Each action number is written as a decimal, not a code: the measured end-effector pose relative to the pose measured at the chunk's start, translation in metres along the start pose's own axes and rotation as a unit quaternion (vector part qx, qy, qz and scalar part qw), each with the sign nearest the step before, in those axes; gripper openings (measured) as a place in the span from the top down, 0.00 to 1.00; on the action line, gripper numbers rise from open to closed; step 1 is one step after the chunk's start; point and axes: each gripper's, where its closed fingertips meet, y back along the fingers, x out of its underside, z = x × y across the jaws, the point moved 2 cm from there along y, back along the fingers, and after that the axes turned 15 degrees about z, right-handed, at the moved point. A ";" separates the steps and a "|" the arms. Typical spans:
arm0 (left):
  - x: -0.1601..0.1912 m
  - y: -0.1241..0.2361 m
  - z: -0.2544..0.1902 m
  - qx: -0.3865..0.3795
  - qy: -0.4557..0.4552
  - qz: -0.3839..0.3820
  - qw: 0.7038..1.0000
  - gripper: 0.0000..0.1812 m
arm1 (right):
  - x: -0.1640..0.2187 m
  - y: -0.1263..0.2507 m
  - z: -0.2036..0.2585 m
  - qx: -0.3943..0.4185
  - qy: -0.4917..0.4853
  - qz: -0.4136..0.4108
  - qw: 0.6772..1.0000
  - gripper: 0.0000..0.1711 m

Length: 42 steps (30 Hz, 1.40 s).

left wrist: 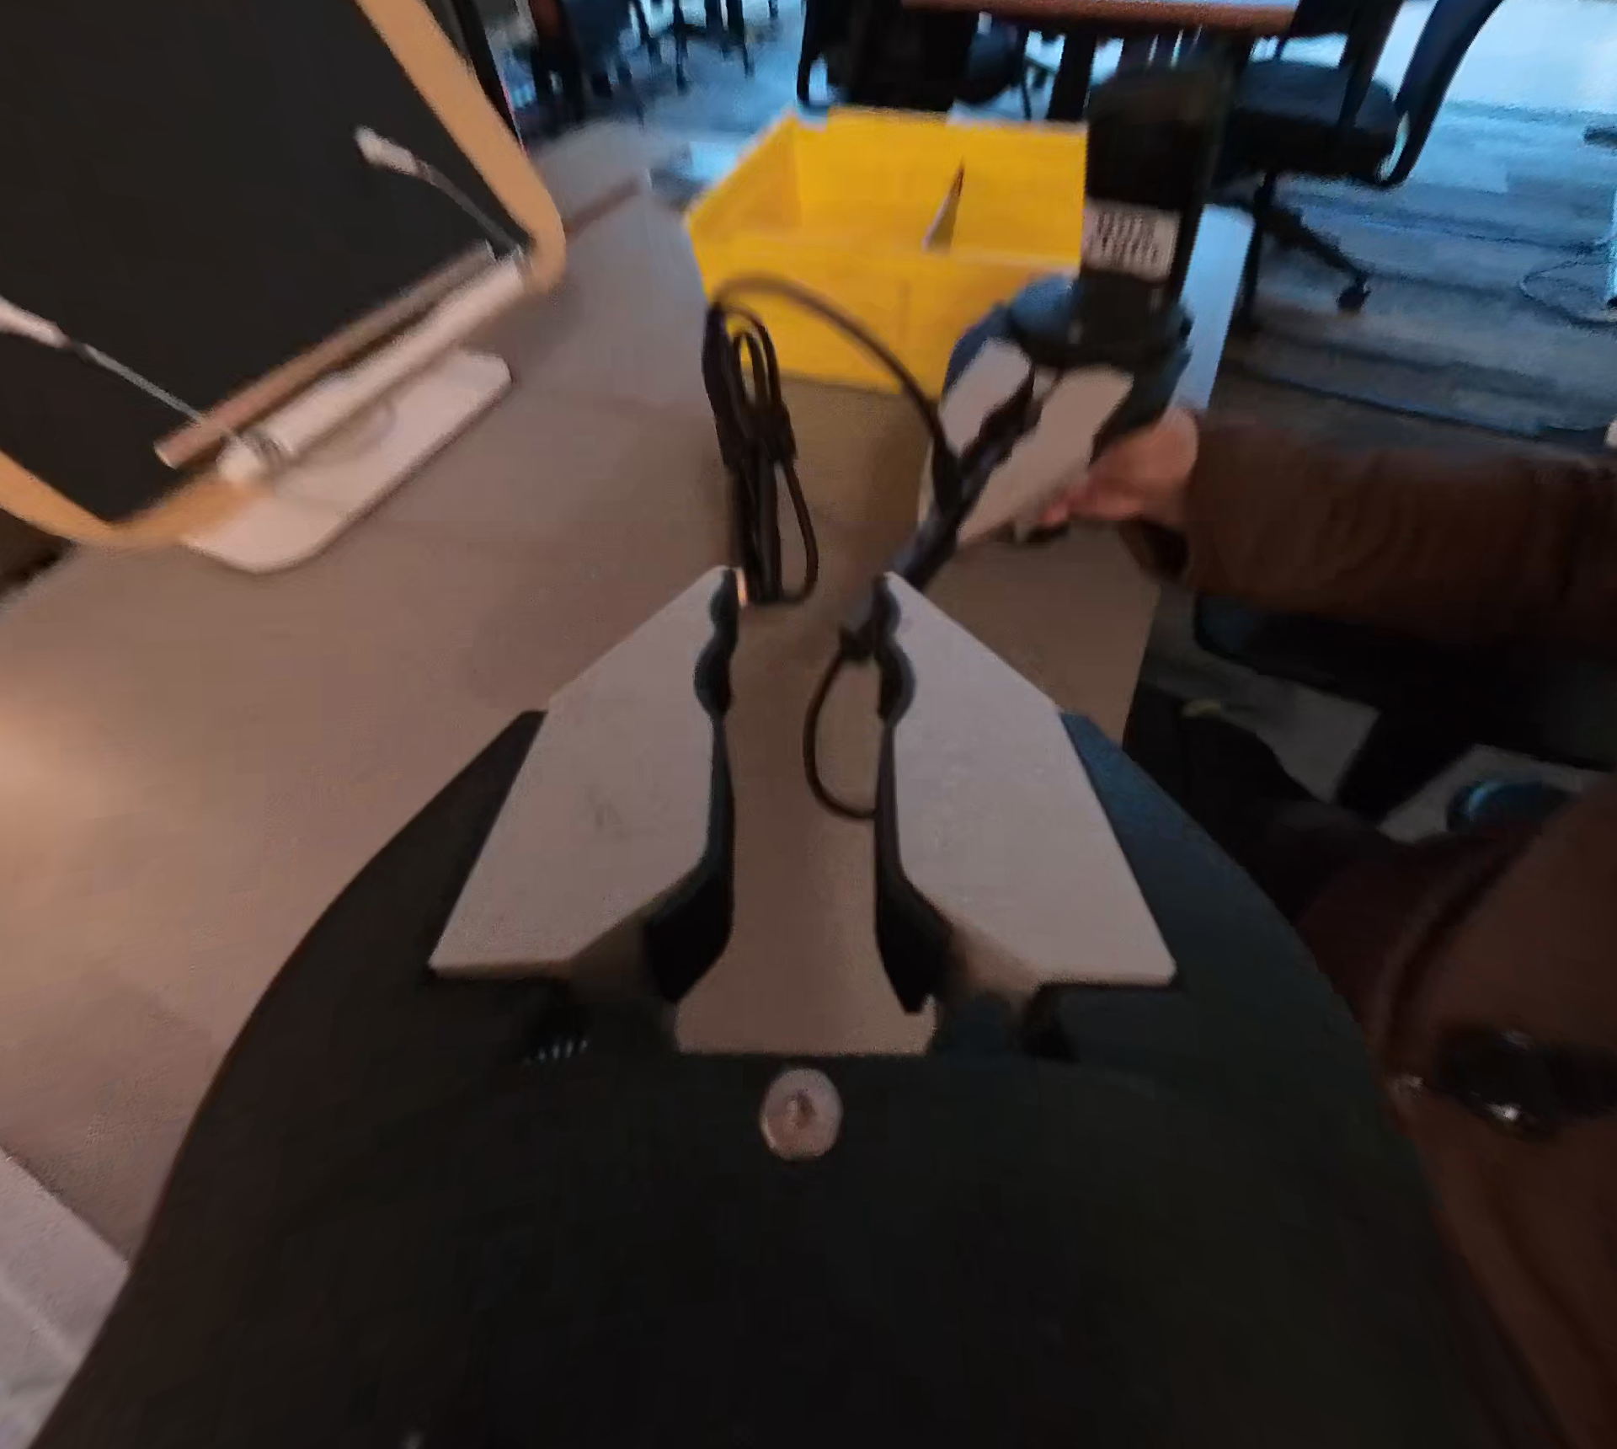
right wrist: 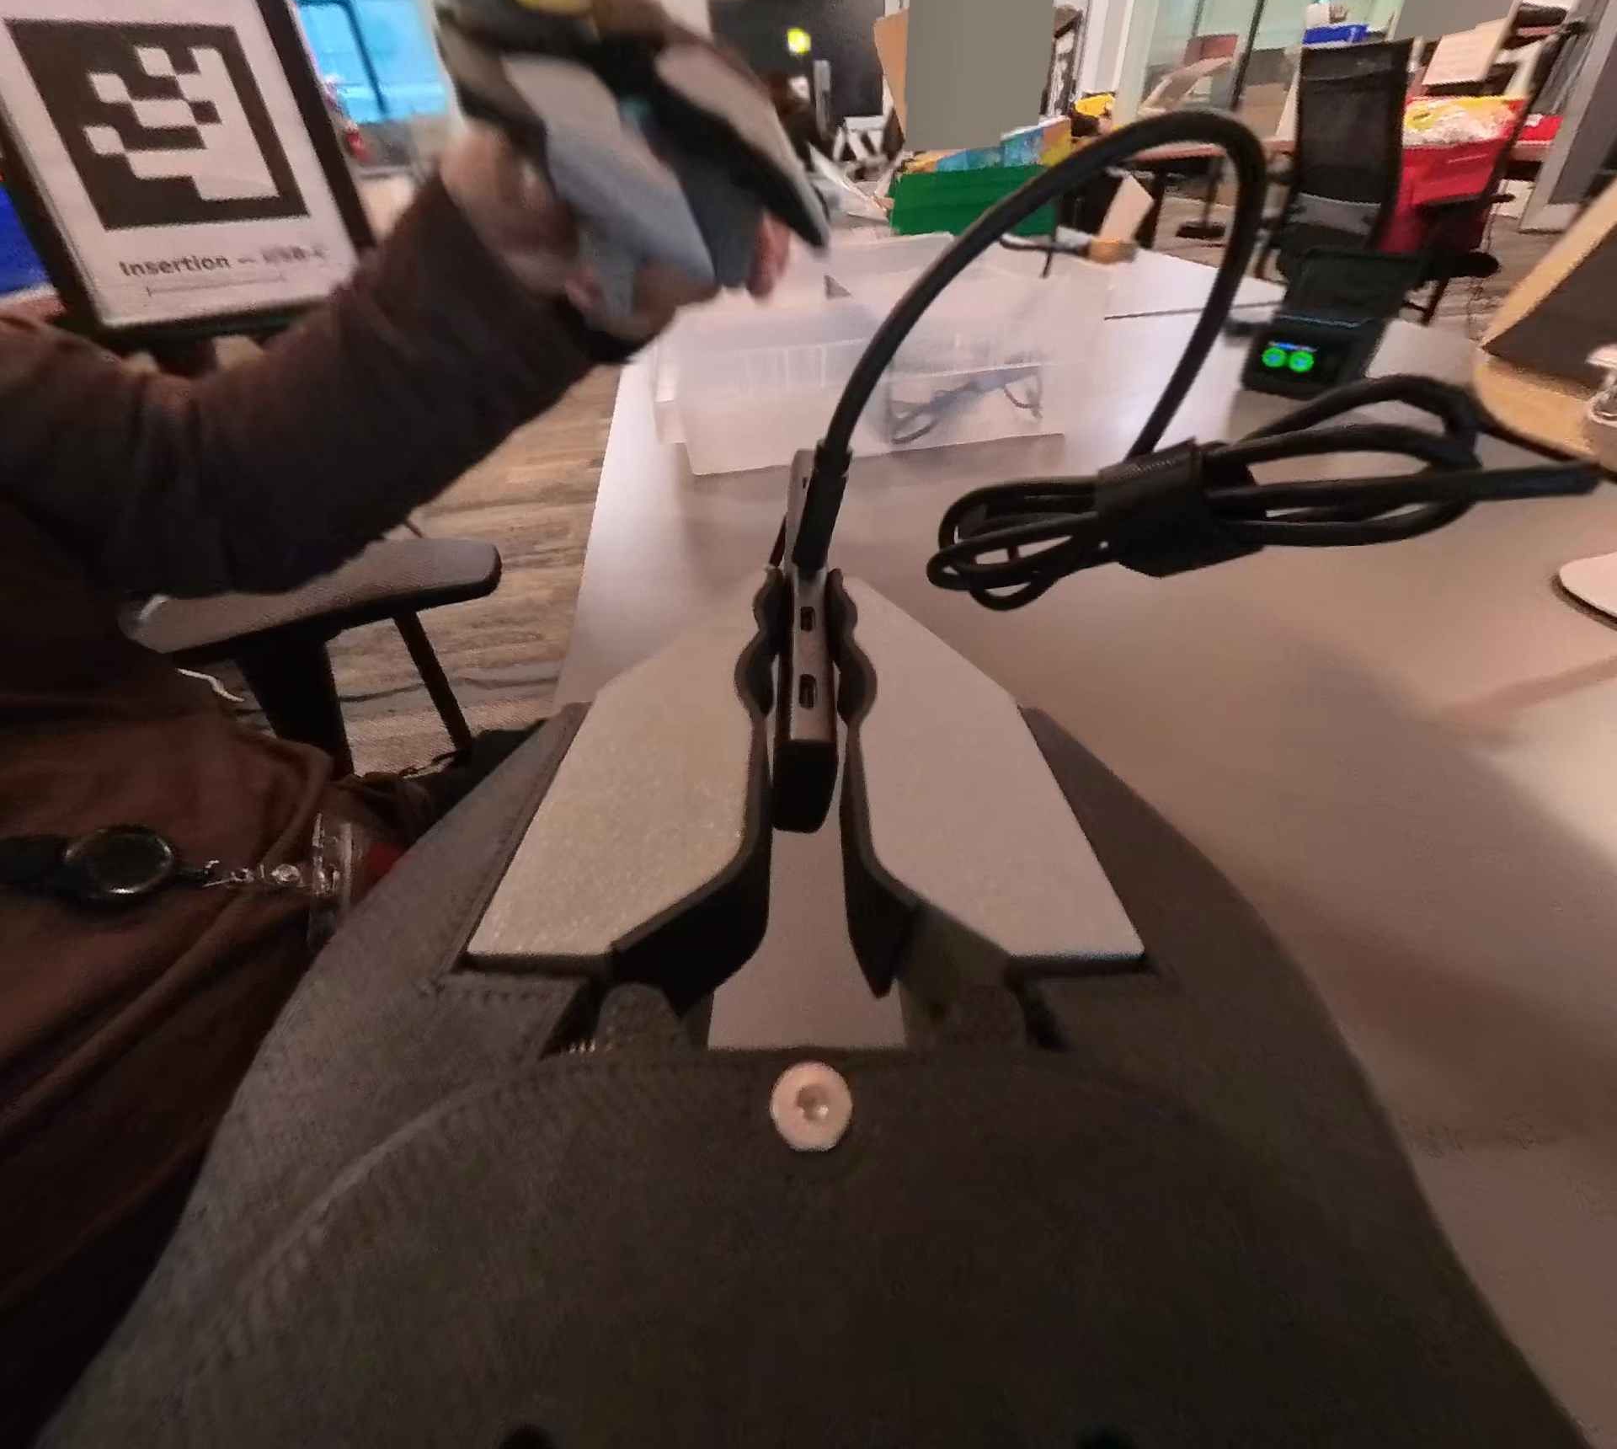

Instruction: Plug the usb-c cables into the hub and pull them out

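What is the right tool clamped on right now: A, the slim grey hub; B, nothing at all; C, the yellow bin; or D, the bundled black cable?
A: in the right wrist view the right tool is shut on the slim grey hub, whose side ports face the camera, while the bundled black cable lies apart on the table.

left gripper [right wrist: 700,182]: motion-blurred, jaw state unreadable in right wrist view | hub [right wrist: 809,672]: sides hidden by pads | cable bundle [right wrist: 1225,497]: cut off at right edge

The right gripper [right wrist: 801,619] fingers are clamped tight, the left gripper [left wrist: 805,602] fingers parted.
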 end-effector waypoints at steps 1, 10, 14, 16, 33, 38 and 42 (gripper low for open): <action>0.013 -0.009 -0.001 -0.010 -0.005 0.019 1.000 0.82 | -0.003 0.000 0.002 -0.013 -0.001 -0.008 1.000 0.96; 0.035 -0.044 -0.031 0.006 -0.088 0.016 0.996 0.93 | -0.047 -0.017 0.028 -0.108 0.025 -0.062 0.992 0.96; 0.027 -0.027 -0.030 0.016 -0.089 -0.024 0.996 0.95 | -0.064 -0.024 0.032 -0.117 0.048 -0.053 0.990 0.96; 0.028 -0.022 -0.033 0.045 -0.077 -0.034 0.995 0.96 | -0.067 -0.027 0.034 -0.123 0.063 -0.043 0.989 0.96; 0.026 -0.040 -0.059 0.044 -0.136 0.012 0.990 0.95 | -0.070 -0.029 0.049 -0.116 0.087 -0.025 0.989 0.96; 0.026 -0.038 -0.056 0.053 -0.124 0.019 0.991 0.95 | -0.062 -0.027 0.045 -0.119 0.084 -0.013 0.989 0.96; 0.026 -0.032 -0.053 0.044 -0.130 0.020 0.990 0.96 | -0.055 -0.026 0.042 -0.122 0.080 0.005 0.989 0.96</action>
